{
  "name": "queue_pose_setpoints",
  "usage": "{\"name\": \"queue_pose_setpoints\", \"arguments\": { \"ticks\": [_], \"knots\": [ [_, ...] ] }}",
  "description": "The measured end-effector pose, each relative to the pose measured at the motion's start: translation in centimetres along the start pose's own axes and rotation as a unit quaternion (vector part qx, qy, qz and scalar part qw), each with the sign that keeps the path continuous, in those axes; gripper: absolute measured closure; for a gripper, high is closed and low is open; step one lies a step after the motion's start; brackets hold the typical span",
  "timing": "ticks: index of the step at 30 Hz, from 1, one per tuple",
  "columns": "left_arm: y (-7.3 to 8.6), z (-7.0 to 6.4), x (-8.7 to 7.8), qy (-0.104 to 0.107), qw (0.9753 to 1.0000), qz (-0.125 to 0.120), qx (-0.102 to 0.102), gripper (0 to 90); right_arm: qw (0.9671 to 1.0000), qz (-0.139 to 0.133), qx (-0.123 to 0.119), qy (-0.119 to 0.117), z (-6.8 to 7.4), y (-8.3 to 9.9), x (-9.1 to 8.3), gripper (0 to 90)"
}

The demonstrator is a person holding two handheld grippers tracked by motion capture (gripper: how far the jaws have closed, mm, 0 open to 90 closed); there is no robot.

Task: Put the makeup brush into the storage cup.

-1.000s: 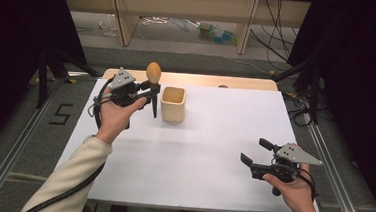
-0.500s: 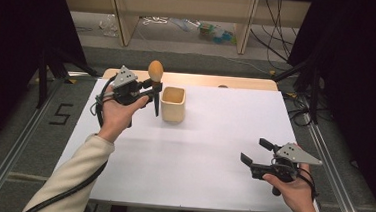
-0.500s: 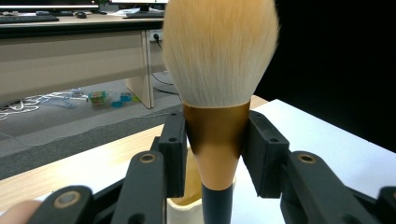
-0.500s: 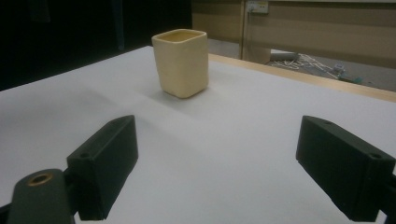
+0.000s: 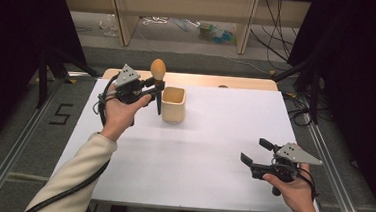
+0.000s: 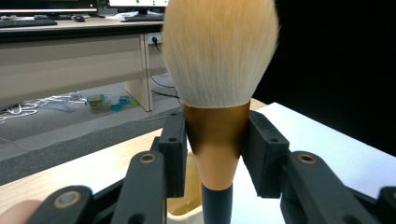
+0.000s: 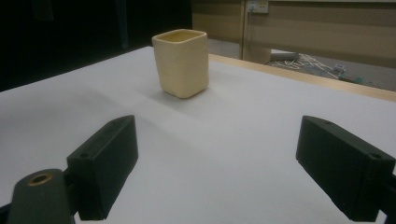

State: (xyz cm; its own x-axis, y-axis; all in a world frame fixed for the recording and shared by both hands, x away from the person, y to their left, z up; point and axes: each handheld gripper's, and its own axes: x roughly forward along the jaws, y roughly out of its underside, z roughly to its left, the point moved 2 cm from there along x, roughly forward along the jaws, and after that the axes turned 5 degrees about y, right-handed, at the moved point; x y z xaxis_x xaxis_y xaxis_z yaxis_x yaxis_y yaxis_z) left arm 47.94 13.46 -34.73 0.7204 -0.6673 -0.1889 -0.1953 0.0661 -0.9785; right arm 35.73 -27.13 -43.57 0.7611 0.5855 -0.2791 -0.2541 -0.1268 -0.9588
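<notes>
A makeup brush [image 5: 158, 79] is held upright, bristles up, clamped at its ferrule by the left gripper [image 5: 153, 89], just at 9 o'clock of the cream cup [image 5: 173, 104]; the right gripper [image 5: 255, 154] is held open, well apart.

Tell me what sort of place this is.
Probably a lab or office set up for recording: a white table framed by black curtains, loose cables on the floor, and desks with keyboards behind.
</notes>
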Motion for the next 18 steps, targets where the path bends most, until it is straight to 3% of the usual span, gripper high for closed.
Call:
{"name": "queue_pose_setpoints", "arguments": {
  "ticks": [18],
  "knots": [
    [-0.47,-0.05,0.21,-0.001,1.0,-0.007,0.002,62.4,1.0,0.0,0.0,0.0,-0.02,0.0,-0.01,13.9]
  ]
}}
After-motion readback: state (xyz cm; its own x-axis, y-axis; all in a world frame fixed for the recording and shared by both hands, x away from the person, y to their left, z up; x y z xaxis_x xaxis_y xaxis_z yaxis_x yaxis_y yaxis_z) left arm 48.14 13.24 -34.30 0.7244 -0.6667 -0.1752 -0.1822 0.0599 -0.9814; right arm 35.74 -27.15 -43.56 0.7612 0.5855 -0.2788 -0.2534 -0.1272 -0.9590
